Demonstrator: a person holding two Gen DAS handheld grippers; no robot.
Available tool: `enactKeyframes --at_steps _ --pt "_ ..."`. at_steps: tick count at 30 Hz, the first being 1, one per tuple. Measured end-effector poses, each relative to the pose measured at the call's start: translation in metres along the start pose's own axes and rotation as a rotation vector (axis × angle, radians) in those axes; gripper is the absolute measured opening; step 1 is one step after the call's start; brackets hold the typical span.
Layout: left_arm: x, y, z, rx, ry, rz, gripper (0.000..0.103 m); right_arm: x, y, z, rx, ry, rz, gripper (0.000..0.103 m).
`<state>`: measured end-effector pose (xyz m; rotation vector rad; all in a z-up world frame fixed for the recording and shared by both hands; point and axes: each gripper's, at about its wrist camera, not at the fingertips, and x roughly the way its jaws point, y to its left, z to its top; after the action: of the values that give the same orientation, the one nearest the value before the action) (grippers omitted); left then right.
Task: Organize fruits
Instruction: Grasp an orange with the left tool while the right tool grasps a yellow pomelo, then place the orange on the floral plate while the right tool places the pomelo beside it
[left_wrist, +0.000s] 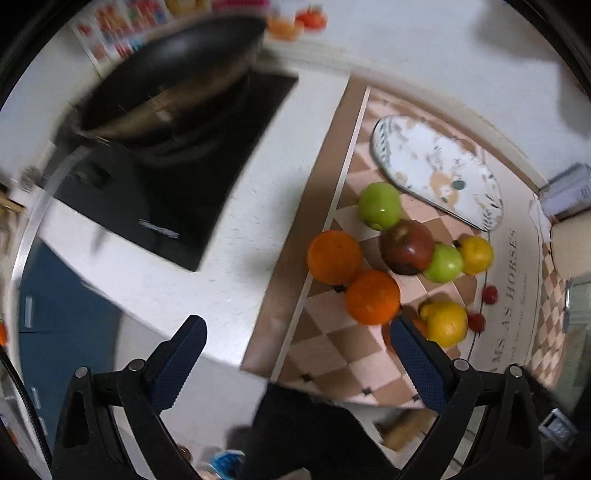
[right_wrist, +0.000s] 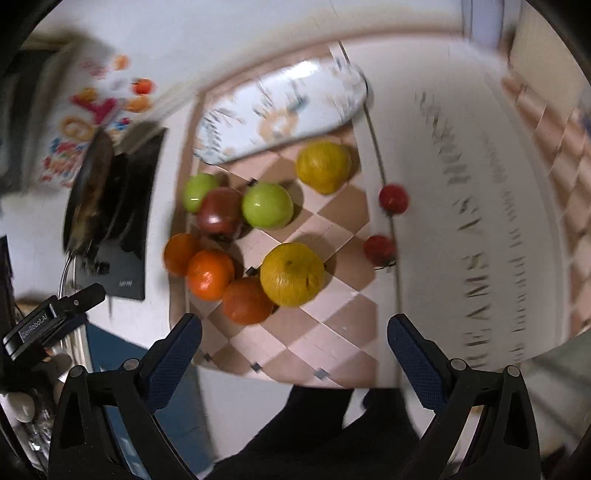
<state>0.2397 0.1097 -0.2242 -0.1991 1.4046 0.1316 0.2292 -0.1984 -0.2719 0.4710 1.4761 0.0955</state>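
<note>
Fruit lies loose on a checkered mat (left_wrist: 332, 354) (right_wrist: 325, 332): oranges (left_wrist: 334, 256) (right_wrist: 210, 274), green apples (left_wrist: 379, 206) (right_wrist: 266, 205), a dark red apple (left_wrist: 406, 246) (right_wrist: 219, 212), yellow fruits (left_wrist: 445, 322) (right_wrist: 291, 274) and two small red tomatoes (left_wrist: 489, 294) (right_wrist: 393, 198). An oval patterned plate (left_wrist: 436, 168) (right_wrist: 280, 110) lies empty beyond them. My left gripper (left_wrist: 297, 332) is open and empty above the mat's near edge. My right gripper (right_wrist: 294, 330) is open and empty, just short of the fruit. The left gripper also shows in the right wrist view (right_wrist: 55, 317).
A black wok (left_wrist: 173, 81) (right_wrist: 88, 192) sits on a black cooktop (left_wrist: 173, 192) left of the mat. The white counter (left_wrist: 236, 236) ends near me above blue cabinets (left_wrist: 62, 321). A box (left_wrist: 569, 192) stands at the far right.
</note>
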Motion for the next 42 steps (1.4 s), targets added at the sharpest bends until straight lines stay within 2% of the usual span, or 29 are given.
enactKeyframes --at_steps 2,5,11,12,14,15,18,19,22,25,33,40,42 --pt "0.031 0.004 0.020 -0.030 0.085 -0.035 0.099 0.023 -0.001 0.009 0.039 0.036 -0.009 0.102" --pt "0.064 0.001 0.041 -0.046 0.164 -0.082 0.094 0.046 -0.001 0.018 0.079 0.075 -0.028 0.102" --pt "0.114 -0.022 0.060 0.030 0.269 -0.106 0.092 0.072 0.000 0.027 0.134 0.127 -0.042 0.102" --pt "0.118 -0.025 0.060 0.042 0.276 -0.107 0.090 0.073 -0.001 0.026 0.140 0.133 -0.042 0.102" --pt "0.124 -0.031 0.061 0.066 0.286 -0.110 0.076 0.082 0.001 0.027 0.155 0.147 -0.039 0.102" --pt "0.126 -0.035 0.061 0.083 0.293 -0.108 0.075 0.085 0.001 0.028 0.163 0.154 -0.037 0.100" --pt "0.130 -0.045 0.059 0.127 0.283 -0.108 0.069 0.094 0.000 0.031 0.179 0.169 -0.028 0.095" --pt "0.132 -0.048 0.058 0.139 0.283 -0.113 0.064 0.097 0.001 0.031 0.186 0.172 -0.026 0.093" --pt "0.135 -0.057 0.058 0.176 0.276 -0.099 0.062 0.104 0.002 0.032 0.198 0.186 -0.016 0.083" --pt "0.136 -0.065 0.057 0.208 0.260 -0.087 0.062 0.114 0.007 0.032 0.197 0.201 -0.007 0.067" --pt "0.127 -0.068 0.052 0.243 0.237 -0.081 0.060 0.107 0.012 0.027 0.157 0.171 -0.039 0.066" --pt "0.094 -0.054 0.051 0.232 0.218 -0.114 0.060 0.085 0.014 0.034 0.149 0.135 0.006 0.066" --pt "0.076 -0.051 0.053 0.209 0.212 -0.152 0.060 0.073 0.018 0.040 0.144 0.120 0.033 0.066"
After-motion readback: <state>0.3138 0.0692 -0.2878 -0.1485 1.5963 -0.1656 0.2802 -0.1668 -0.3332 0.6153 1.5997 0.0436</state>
